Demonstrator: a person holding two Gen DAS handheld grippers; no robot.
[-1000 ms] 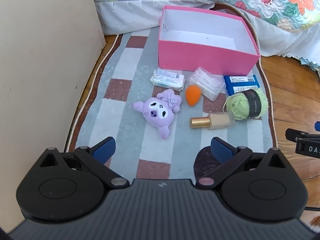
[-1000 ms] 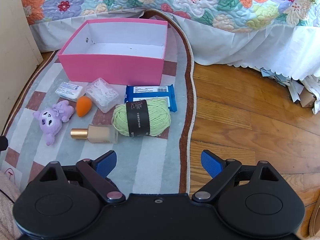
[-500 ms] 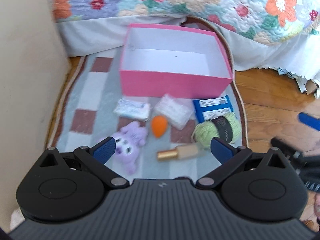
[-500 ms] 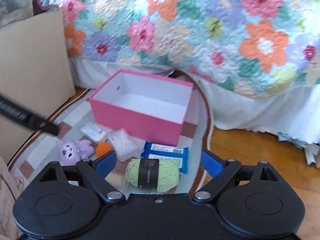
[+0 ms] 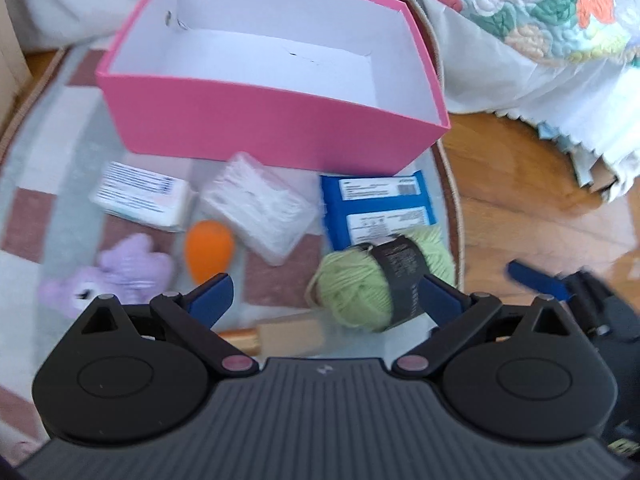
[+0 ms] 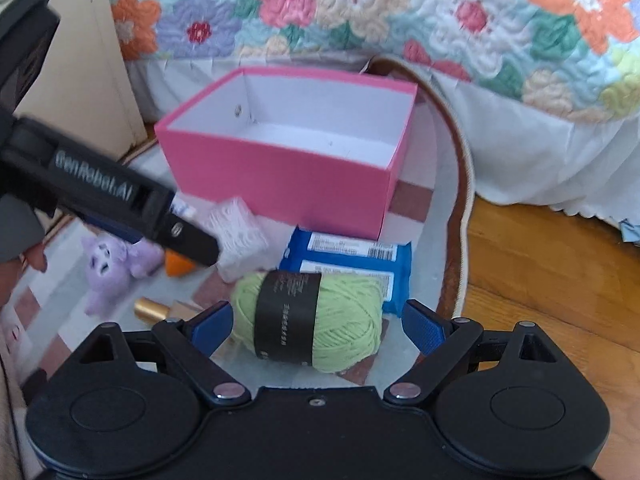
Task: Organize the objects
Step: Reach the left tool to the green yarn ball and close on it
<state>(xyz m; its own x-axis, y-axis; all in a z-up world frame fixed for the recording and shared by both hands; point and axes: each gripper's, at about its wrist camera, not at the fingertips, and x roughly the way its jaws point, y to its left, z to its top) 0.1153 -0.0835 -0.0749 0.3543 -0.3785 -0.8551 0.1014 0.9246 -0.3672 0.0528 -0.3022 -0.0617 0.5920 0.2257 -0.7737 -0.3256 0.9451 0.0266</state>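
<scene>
Your right tool [image 6: 316,322] wide open, empty, green yarn ball [image 6: 316,316] with black band at 12 o'clock between its fingers. Left tool [image 5: 324,298] open, empty. Pink box [image 6: 280,168] beyond; beige bottle [image 5: 288,334] half hidden, blurred.

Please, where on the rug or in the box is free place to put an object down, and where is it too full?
The pink box is empty inside. Bare rug lies between the box's right side and the rug border. It is crowded in front of the box: blue packet, green yarn, clear packet, orange sponge.
</scene>
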